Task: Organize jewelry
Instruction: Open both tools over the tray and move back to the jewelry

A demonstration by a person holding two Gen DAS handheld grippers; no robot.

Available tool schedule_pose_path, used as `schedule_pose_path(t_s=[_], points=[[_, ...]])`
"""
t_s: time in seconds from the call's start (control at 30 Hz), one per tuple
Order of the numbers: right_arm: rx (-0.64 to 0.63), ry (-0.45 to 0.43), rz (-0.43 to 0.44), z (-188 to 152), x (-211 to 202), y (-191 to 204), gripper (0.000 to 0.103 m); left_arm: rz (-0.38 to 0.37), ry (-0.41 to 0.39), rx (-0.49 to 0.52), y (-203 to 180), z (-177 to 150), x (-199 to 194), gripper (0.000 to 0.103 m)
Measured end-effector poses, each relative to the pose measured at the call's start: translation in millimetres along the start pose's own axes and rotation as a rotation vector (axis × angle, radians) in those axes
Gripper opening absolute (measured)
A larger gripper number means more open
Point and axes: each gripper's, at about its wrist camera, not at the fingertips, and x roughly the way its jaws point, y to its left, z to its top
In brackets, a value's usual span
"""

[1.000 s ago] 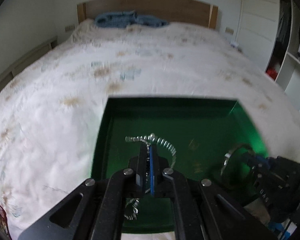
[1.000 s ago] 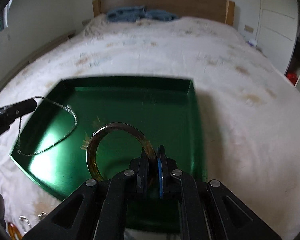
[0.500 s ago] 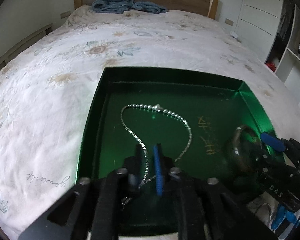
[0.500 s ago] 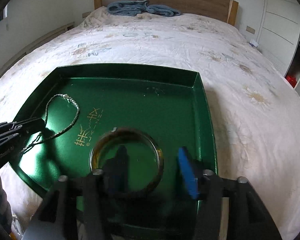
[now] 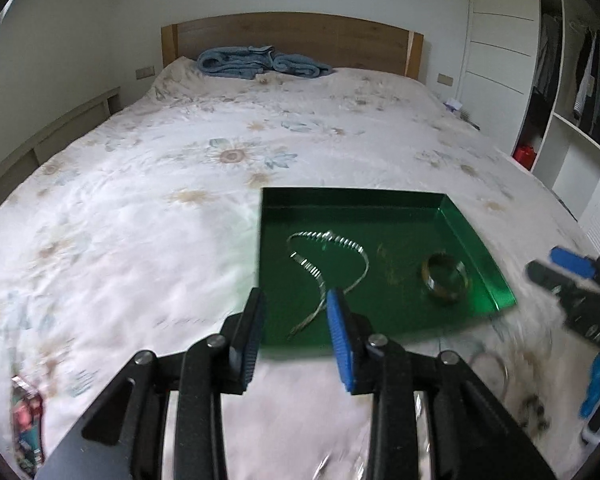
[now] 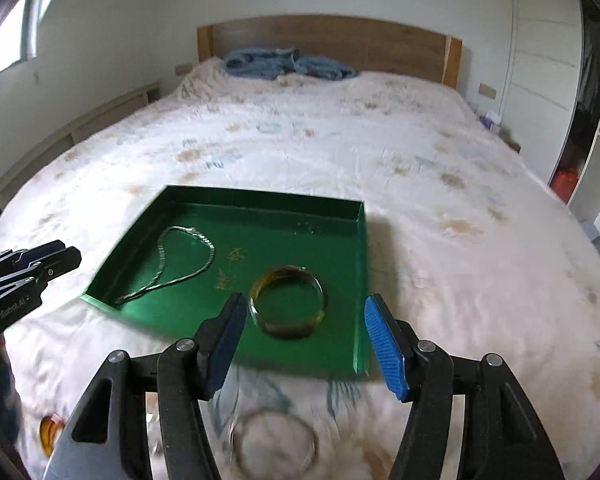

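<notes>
Green tray (image 6: 260, 208) on bed holds silver chain necklace (image 6: 168, 264) at left, amber bangle (image 6: 286, 306) at right. Both grippers, left gripper (image 5: 296, 332) and right gripper (image 6: 306, 340), fingers apart, empty. Chain limp, slippery: pinch 1 strand. Bangle rigid, smooth: grip rim.

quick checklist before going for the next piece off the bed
1. Left tool open, holding nothing: ok.
2. Right tool open, holding nothing: ok.
3. Silver chain necklace lying inside the square green tray: ok.
4. Amber bangle lying flat in the tray, apart from the necklace: ok.
5. Thin wire bangle on the floral bedspread near the right tool: ok, though blurred.
6. Other loose pieces on the bed: cannot tell.
</notes>
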Motion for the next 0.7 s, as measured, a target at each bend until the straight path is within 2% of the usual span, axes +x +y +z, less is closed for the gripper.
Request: schedule_pose_path(t_s=[0.13, 0.37, 0.53, 0.7], points=[[0.002, -0.052, 0.029, -20, -56, -12, 0.061, -0.007, -0.009, 0.008, 17, -25, -48, 0.031], [0.027, -0.092, -0.017, -72, -130, -45, 0.061, 0.014, -0.002, 0.014, 38, -84, -104, 0.033], [0.056, -0.096, -0.064, -103, -159, -65, 0.063, 0.052, 0.001, -0.013, 50, -115, -125, 0.033], [0.064, -0.081, -0.051, -130, -165, -71, 0.066, 0.072, 0.016, -0.051, 61, -135, -126, 0.034]])
